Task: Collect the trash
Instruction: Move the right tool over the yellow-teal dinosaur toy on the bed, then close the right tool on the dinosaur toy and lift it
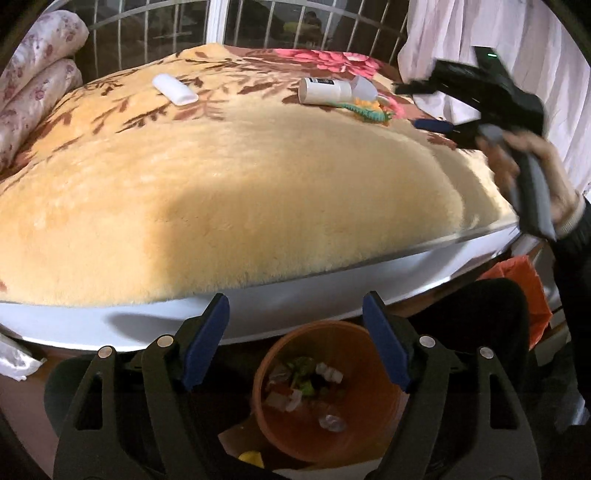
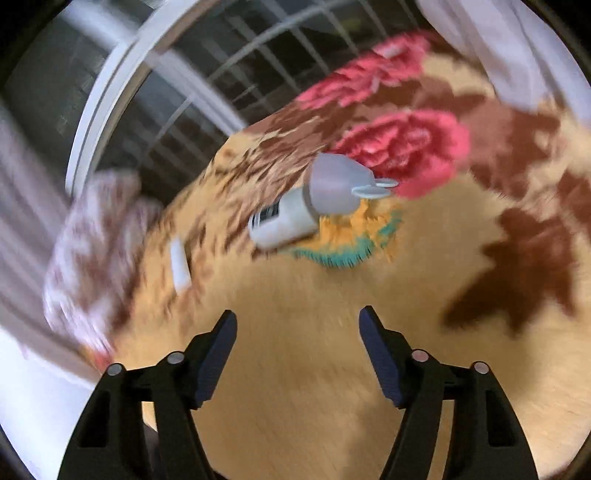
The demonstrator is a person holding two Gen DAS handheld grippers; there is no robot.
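An orange trash bin [image 1: 354,424] with several scraps inside stands on the floor by the bed. My left gripper [image 1: 296,341] is open and empty above the bin's rim. On the yellow floral blanket [image 1: 240,192] lie a white bottle with a pale cap [image 1: 332,90], a small white packet [image 1: 174,88] and a green-and-orange knitted piece [image 1: 369,109]. My right gripper [image 2: 297,350] is open and empty above the blanket, short of the bottle [image 2: 295,214] and the knitted piece [image 2: 347,240]. The packet [image 2: 180,264] lies to its left. The right gripper [image 1: 439,125] also shows at the bed's right edge.
A rolled floral quilt [image 1: 33,85] lies at the bed's left. A barred window [image 1: 236,22] is behind the bed and a white curtain [image 1: 480,33] hangs at right. A black bag [image 1: 480,332] and an orange bag [image 1: 517,280] sit beside the bin.
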